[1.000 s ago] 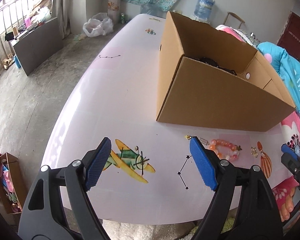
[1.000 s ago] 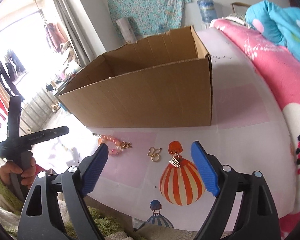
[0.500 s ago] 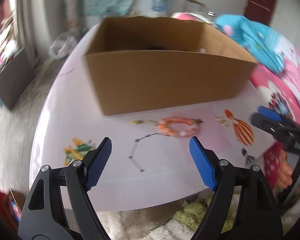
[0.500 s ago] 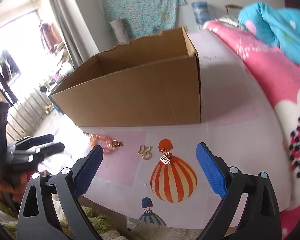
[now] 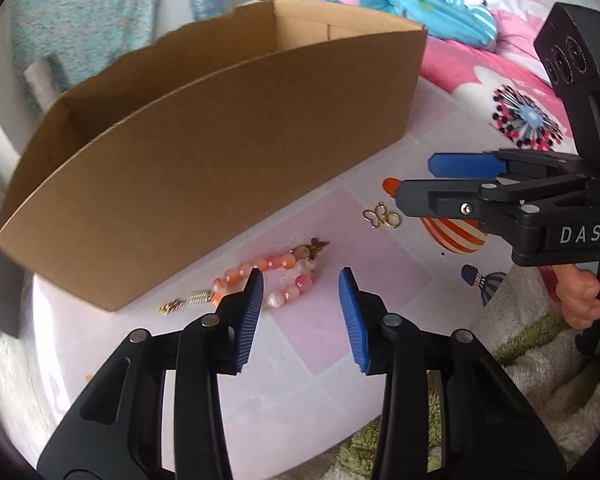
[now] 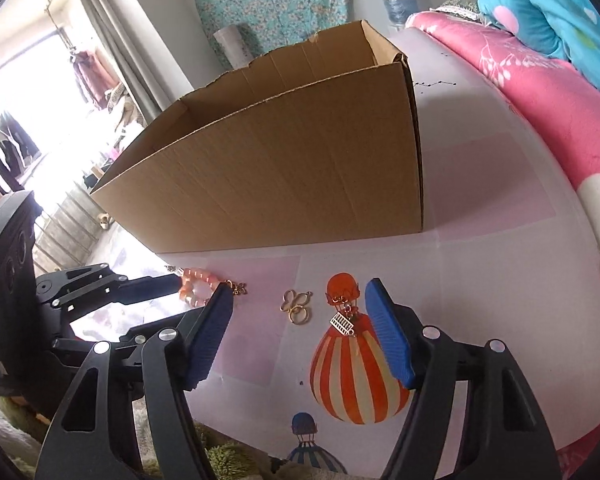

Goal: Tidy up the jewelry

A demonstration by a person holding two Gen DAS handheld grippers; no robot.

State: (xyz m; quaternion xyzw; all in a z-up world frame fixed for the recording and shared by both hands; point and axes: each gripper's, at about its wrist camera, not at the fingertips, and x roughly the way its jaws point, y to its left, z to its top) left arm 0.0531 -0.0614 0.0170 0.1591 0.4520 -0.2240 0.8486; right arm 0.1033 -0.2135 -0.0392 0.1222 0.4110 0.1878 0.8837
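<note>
- On the table [image 5: 380,280], pale film with pink squares and printed hot-air balloons: all jewelry lies loose in front of the cardboard box [image 5: 228,152].
- Cardboard box: open top, long wall facing both cameras; contents can't be seen from either view.
- Beaded bracelet [image 5: 276,276]: pink/orange beads with a small bronze charm on one end, flat on the table, near the box wall.
- Left gripper [image 5: 300,312]: jaws closing, angled down over the bracelet. Left blue pad overlaps the bracelet's near edge in the left wrist view; can't tell whether it touches. Nothing pinched between the pads.
- Two small pieces left of the bracelet, by the box corner: silver charm [image 5: 200,298] and gold charm [image 5: 170,306], side by side and close together.
- Gold clasp piece [image 6: 296,306]: looped gold rings, on the table between the bracelet and the striped balloon print.
- Gold earring [image 6: 342,318]: chain with a small grid-shaped pendant, lying on top of the orange striped balloon print.
- Right gripper [image 6: 298,330]: jaws closing, still wide apart. Clasp piece and earring both sit in the gap between the pads as seen from the right wrist camera; pads not pressing on either.
- Right hand [image 5: 580,296] visible on the right gripper's handle in the left wrist view.
- Pink floral bedding [image 6: 540,92] runs along the table's right edge.
</note>
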